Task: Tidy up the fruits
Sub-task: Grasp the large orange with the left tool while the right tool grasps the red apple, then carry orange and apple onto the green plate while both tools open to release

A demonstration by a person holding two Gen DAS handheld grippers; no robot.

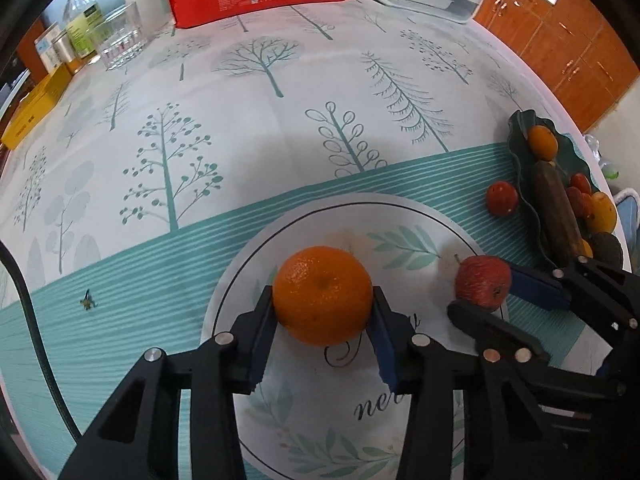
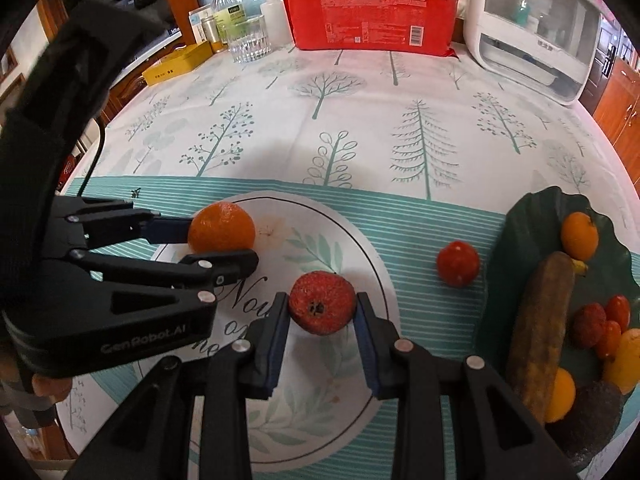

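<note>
While clamped, orange (image 1: 322,295) sits between left claw (image 1: 320,320) pads.

"GenRobot.AI" printed on the left gripper (image 2: 224,246) body, "一次性纸杯" read on the red package (image 2: 372,16), partial script "Nou" seen on the white plate (image 2: 344,232)

I'm looking steeply down, close, from both wrist cameras; each is sharing the white plate (image 1: 460,232) (image 2: 360,248), the other gripper and the tree-print tablecloth (image 1: 240,128) (image 2: 360,120).
</note>
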